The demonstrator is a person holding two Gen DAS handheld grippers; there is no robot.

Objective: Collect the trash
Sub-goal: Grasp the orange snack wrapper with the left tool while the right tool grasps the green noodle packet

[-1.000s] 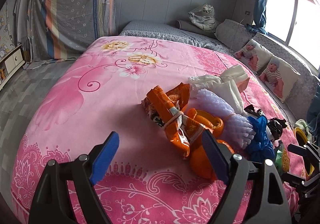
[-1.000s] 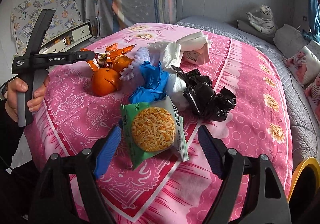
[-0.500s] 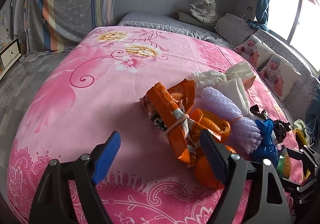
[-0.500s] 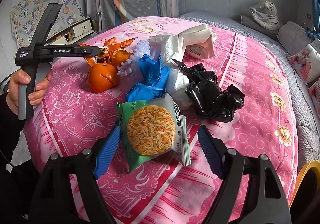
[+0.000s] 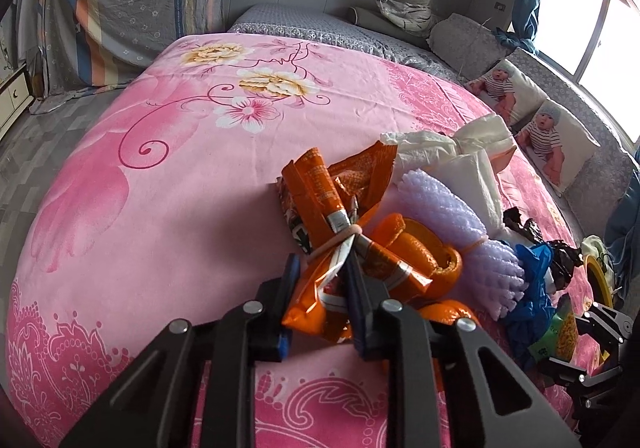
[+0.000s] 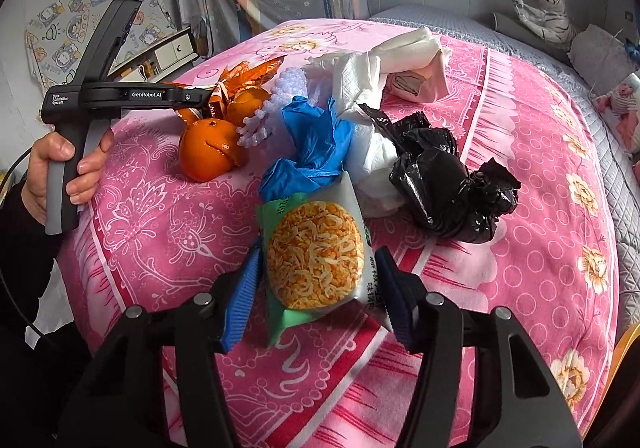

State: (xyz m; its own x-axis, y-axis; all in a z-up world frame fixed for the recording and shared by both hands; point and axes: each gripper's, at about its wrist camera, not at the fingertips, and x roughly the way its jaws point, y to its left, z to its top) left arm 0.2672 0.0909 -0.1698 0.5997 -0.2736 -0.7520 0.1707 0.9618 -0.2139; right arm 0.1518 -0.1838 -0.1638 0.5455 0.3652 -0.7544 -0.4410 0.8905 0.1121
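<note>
A heap of trash lies on the pink floral bedspread [image 5: 160, 183]. My left gripper [image 5: 322, 264] is closing, and its blue pads pinch the lower end of an orange snack wrapper [image 5: 320, 183] tied with a rubber band. Orange peel [image 5: 436, 252] and a purple foam net [image 5: 460, 215] lie just right of it. In the right wrist view my right gripper [image 6: 319, 252] is closing around a green noodle packet [image 6: 312, 215], a pad touching each side edge. The left gripper [image 6: 192, 97], held by a hand [image 6: 60, 163], reaches into the wrapper beside a whole orange [image 6: 208, 145].
A blue plastic bag [image 6: 316, 143], white tissue paper [image 6: 400, 59] and a crumpled black bag [image 6: 440, 175] lie beyond the packet. Baby-print cushions [image 5: 556, 135] and a toy tiger [image 5: 408, 3] line the far side. A yellow rim [image 5: 600, 280] shows at the bed's right edge.
The left gripper moved forward over the wrapper and its jaws shut on it. The right gripper's jaws narrowed from wide apart until they meet the noodle packet's edges.
</note>
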